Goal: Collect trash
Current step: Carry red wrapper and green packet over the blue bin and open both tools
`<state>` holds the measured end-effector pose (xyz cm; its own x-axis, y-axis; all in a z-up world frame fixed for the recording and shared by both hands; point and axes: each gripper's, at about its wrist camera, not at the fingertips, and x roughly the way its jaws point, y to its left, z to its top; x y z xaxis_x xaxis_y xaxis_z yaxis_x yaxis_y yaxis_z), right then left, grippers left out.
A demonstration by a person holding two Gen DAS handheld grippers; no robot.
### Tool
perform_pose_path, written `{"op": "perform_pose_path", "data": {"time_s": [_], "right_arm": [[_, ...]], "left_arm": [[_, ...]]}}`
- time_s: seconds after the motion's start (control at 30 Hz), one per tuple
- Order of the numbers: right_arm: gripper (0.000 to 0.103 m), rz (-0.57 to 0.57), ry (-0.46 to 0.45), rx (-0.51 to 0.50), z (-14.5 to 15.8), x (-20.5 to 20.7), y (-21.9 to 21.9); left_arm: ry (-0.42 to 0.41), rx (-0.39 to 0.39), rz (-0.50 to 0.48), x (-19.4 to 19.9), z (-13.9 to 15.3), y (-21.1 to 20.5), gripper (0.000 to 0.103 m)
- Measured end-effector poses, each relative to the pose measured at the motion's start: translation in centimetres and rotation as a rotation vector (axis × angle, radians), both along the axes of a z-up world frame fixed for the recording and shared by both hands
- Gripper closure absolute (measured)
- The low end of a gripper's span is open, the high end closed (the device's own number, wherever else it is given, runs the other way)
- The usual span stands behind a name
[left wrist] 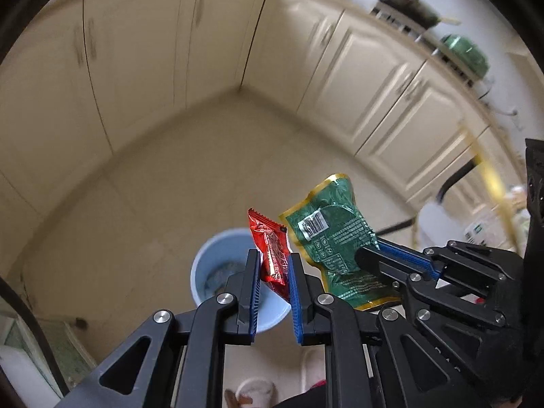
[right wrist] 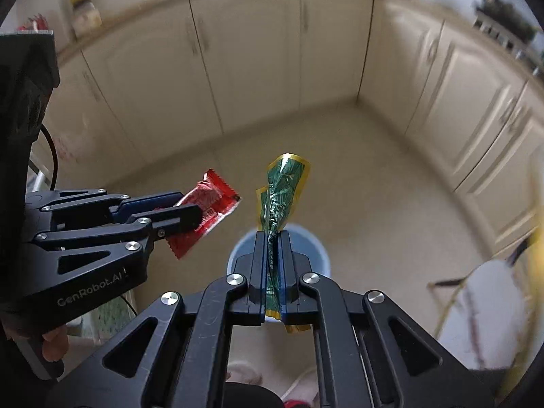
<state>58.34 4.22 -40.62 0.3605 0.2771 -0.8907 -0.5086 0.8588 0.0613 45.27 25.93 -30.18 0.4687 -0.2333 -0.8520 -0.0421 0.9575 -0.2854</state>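
Note:
My left gripper is shut on a red snack wrapper, which sticks up between its blue pads. My right gripper is shut on a crumpled green and gold wrapper. Both hang side by side over a light blue bin on the floor. From the left wrist the right gripper enters at the right with the green wrapper. In the right wrist view the left gripper comes in from the left holding the red wrapper, and the bin lies just below my fingers.
Cream cabinet doors run around the tiled floor in an L. A stove with a pan and a green pot sits on the counter at the upper right. A white bag or stool stands right of the bin.

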Motion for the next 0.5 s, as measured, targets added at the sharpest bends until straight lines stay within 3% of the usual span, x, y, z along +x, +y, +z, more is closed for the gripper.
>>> {"op": "perform_pose_path", "data": {"time_s": [0.23,0.43,0.5], "right_arm": [[0.097,-0.025,0.177,-0.017,-9.4,4.4,-0.4],[0.097,-0.047,0.244,-0.024,-13.5,6.3,-1.6],[0.096,-0.050,0.249,-0.024,-14.0,6.5,-1.4]], "left_arm": [[0.159,-0.008,-0.008,6.5,-7.7,1.0,0.089],[0.238,0.035,0.024,11.5,-10.7,0.9,0.060],[0.246,0.034,0.034,12.1,-11.5,0.2,0.057]]}}
